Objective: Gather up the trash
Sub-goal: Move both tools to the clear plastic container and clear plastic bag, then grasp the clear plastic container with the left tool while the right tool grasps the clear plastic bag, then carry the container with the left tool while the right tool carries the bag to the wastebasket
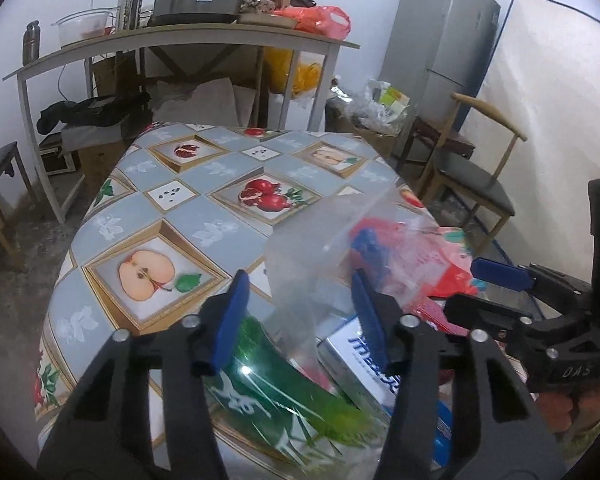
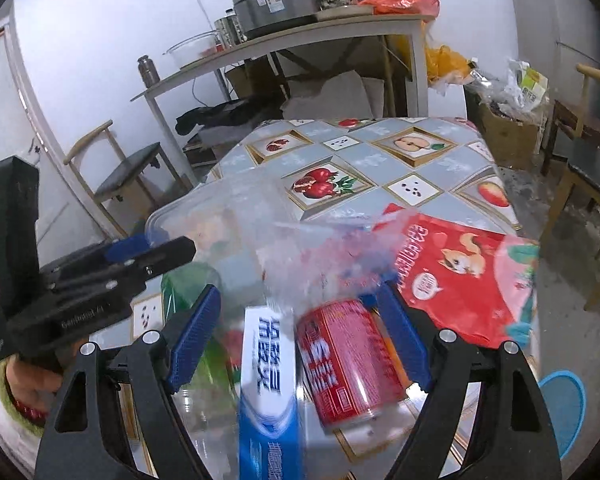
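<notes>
Jaws of left gripper stand part-open around a clear plastic bag, pads not visibly pressing; right gripper jaws wide, straddling a red can and toothpaste box. Red snack packet lies at 2 o'clock on the table.

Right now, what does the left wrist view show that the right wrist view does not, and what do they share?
Only the left wrist view shows the grey fridge and the white mattress leaning beside it. Only the right wrist view shows the red can lying between the right gripper fingers, and the blue stool on the floor. Both show the clear plastic bag, the toothpaste box, the green wrapper and the red snack bag.
</notes>
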Demonstrator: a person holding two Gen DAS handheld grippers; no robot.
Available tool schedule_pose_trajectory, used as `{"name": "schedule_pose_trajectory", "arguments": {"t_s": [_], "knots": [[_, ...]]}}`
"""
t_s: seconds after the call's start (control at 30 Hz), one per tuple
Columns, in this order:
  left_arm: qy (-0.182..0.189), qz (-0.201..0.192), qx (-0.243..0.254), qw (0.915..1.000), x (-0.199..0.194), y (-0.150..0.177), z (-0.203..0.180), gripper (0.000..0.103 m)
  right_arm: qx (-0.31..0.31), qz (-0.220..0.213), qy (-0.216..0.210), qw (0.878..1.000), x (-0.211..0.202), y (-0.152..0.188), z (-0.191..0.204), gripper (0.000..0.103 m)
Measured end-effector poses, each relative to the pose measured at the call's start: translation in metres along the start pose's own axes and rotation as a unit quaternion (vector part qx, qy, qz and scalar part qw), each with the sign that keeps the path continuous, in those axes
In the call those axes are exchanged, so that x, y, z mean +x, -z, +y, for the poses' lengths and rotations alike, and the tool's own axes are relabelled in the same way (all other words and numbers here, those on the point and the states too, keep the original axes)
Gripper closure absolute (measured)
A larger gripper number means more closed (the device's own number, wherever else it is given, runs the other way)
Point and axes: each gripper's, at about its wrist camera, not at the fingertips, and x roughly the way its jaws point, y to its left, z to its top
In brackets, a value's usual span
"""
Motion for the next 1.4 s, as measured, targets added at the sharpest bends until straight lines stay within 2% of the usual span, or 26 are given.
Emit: {"name": "schedule_pose_trajectory", "arguments": {"t_s": [0.17, 0.3, 0.5, 0.87, 1.4], "knots": [[-0.002, 0.012, -0.013, 0.9998, 0.012, -0.002, 0.007, 0.070, 0.026, 0.003, 0.013, 1.000, 0.022, -0.008, -0.001, 0.025], [0.005, 0.019, -0.033, 0.9993, 0.016, 0.000, 0.013, 0.080, 0.044, 0.014, 0.025, 0.999, 0.039, -0.010, -0.003, 0.037], [0.004, 0.013, -0.045, 0.9989, 0.017, 0.000, 0.017, 0.083, 0.062, 0.017, 0.031, 0.997, 0.049, -0.009, -0.008, 0.055], [0.002, -0.013, -0.076, 0.9970, 0.009, 0.002, 0.021, 0.093, 0.081, 0.005, 0.023, 0.996, 0.041, -0.002, -0.014, 0.086], [0.040, -0.062, -0.151, 0.9858, 0.001, 0.002, 0.035, 0.097, 0.083, -0.043, 0.018, 0.995, 0.014, -0.002, -0.016, 0.091]]}}
